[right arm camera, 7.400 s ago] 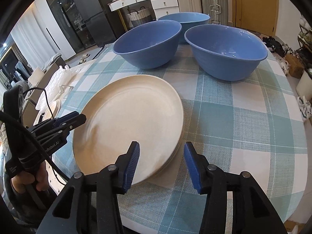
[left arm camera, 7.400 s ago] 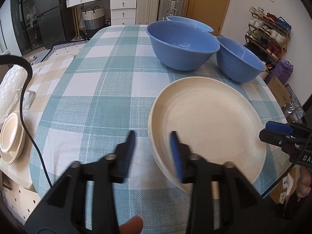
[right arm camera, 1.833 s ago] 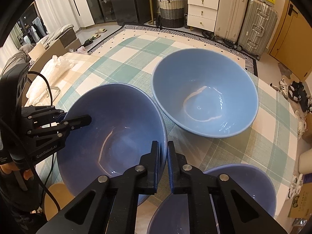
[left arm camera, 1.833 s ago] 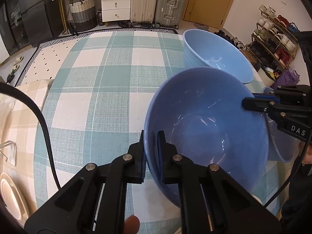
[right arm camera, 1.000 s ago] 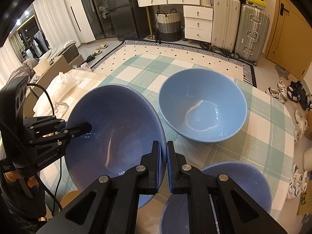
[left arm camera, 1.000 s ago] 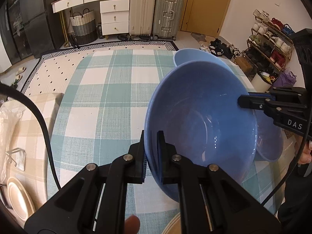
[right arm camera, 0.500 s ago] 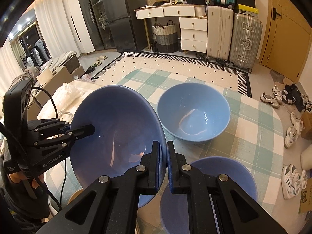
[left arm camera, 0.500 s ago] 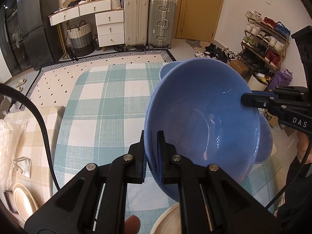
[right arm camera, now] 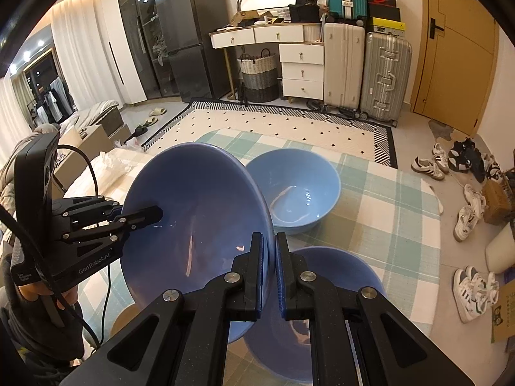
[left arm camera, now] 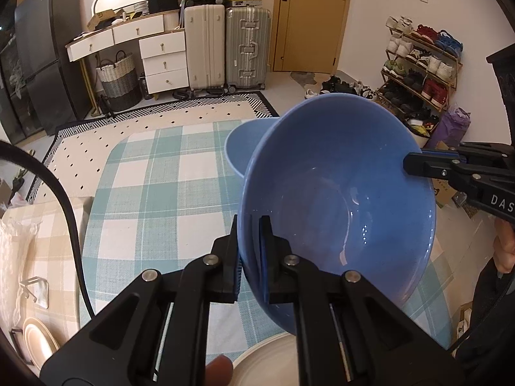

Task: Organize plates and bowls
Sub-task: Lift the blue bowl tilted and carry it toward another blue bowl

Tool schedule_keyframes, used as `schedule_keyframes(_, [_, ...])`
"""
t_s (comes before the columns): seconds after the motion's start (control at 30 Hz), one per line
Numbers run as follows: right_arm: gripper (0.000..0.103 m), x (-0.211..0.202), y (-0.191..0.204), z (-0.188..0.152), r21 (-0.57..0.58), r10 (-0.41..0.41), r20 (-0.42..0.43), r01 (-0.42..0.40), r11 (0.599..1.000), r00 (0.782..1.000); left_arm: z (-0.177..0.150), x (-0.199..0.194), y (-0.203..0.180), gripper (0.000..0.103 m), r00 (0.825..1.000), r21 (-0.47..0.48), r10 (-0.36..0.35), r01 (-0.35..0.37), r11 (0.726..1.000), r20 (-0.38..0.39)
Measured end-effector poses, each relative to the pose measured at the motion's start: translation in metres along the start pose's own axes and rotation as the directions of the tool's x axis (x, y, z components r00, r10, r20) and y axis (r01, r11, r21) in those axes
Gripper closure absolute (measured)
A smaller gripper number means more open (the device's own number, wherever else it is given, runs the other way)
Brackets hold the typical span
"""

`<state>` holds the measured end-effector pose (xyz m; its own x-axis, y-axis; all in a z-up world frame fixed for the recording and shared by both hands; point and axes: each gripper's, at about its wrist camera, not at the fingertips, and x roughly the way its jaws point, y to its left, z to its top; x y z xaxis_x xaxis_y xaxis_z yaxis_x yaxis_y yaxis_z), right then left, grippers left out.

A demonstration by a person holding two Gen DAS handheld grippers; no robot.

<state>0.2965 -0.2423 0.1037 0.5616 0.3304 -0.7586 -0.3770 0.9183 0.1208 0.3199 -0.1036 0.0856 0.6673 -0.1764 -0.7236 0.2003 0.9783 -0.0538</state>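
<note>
Blue and glossy, the large round bowl [left arm camera: 338, 212] had risen well clear of the checked tablecloth [left arm camera: 154, 193], both the left claw [left arm camera: 249, 251] and right claw [right arm camera: 269, 273] clamped on opposite rims, seemingly bound for stacking.

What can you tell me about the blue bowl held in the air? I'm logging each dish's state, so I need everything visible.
The lifted bowl is a large, deep, round bowl in solid blue with a smooth, glossy, ceramic-looking surface. It is empty, with light glinting inside. It hangs tilted above the checked tablecloth, off the table. The left gripper pinches one side of its rim and the right gripper pinches the opposite side, each with one finger inside and one outside. Nothing else touches it.
</note>
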Motion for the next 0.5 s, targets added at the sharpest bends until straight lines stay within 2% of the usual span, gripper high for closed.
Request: schedule_keyframes(0.5, [0.096, -0.037, -0.043, -0.029, 0.093, -0.072, 0.005, 0.071, 0.993, 0.997, 0.013, 0.011, -0.077, 0.097, 0.997, 0.089, -0.075, 0.076, 0.993, -0.019])
